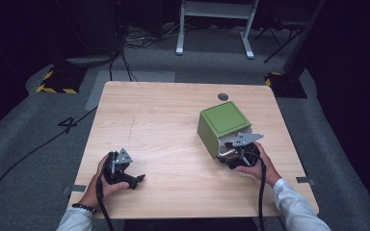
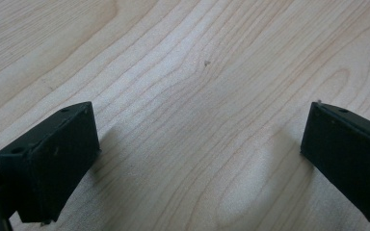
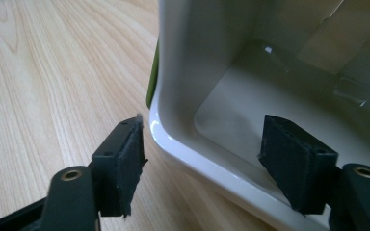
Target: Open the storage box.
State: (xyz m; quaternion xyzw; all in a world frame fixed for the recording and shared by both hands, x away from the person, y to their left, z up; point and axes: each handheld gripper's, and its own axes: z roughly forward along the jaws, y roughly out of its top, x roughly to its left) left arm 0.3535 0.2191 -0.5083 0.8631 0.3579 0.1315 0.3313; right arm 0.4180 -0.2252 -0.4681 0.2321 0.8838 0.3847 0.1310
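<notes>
A light wooden table is seen from above, bearing a green box with a white interior, laid on its side at the right half, its opening turned toward the person. The right gripper is held at that opening, jaws spread wide astride the white rim, one outside and one inside. The left gripper rests on bare wood at the near left, jaws wide apart and empty

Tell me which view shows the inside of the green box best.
The right gripper view: the green box lies open toward the camera, its white interior and rim between the open jaws. The high view gives its green outside beside the right hand-held gripper; the left gripper view gives tabletop.
</notes>
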